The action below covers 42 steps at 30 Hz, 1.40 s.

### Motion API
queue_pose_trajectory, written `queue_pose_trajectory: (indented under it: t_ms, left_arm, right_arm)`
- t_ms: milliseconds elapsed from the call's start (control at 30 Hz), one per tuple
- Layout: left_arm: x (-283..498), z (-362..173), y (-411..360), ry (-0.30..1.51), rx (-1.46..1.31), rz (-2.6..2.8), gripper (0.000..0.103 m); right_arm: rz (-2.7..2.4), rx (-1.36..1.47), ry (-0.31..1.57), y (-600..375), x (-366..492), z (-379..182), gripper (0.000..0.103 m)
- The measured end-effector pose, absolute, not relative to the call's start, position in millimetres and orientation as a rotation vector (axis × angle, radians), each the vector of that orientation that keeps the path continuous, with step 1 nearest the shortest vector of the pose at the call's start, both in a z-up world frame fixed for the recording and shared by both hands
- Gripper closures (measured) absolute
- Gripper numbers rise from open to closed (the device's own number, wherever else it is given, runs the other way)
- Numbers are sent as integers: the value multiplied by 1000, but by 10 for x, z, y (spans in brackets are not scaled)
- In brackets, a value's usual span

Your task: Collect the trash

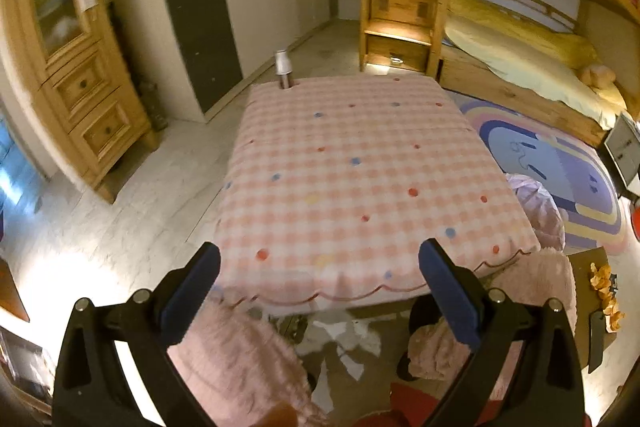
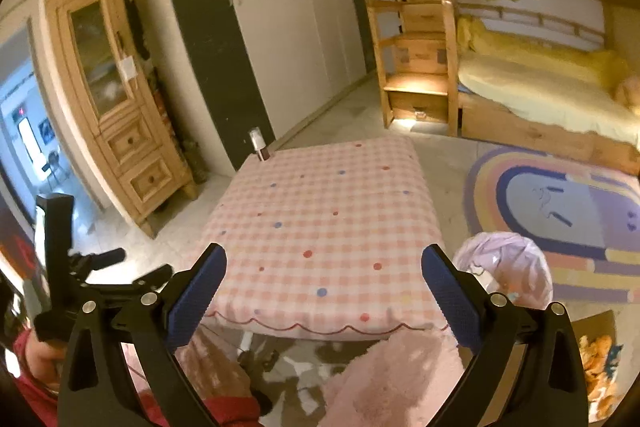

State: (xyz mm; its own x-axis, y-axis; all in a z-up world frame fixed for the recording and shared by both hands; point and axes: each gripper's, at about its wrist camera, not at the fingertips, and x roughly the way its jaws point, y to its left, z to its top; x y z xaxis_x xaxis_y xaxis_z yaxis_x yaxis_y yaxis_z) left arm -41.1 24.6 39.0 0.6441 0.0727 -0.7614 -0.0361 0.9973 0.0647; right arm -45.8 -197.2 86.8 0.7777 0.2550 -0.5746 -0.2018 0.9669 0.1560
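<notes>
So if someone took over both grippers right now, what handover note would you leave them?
Left gripper: open, empty.
Right gripper: open, empty.
Checked table: bare except a small bottle upright at its far left corner.
Bin with pale liner: on the floor right of the table, some items inside.
Left: possibly the bottle, and the orange scraps on the cardboard at right, if they are trash.

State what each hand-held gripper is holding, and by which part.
Nothing is held. The left hand-held gripper and the right hand-held gripper both stand wide open, with only the pink checked tablecloth showing between their fingers, untouched.
</notes>
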Motion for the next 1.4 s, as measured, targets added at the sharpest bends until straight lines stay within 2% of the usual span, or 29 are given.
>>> queue_pose_trajectory:
  t_ms: [400,1400]
  left_arm:
    - [-644,509,306,830,50,73,7]
    - [-558,428,290,849,59,76,7]
  right_arm:
    - [211,43,638,-1988,-605,845,6]
    - [186,46,663,-1957,-513,762,6]
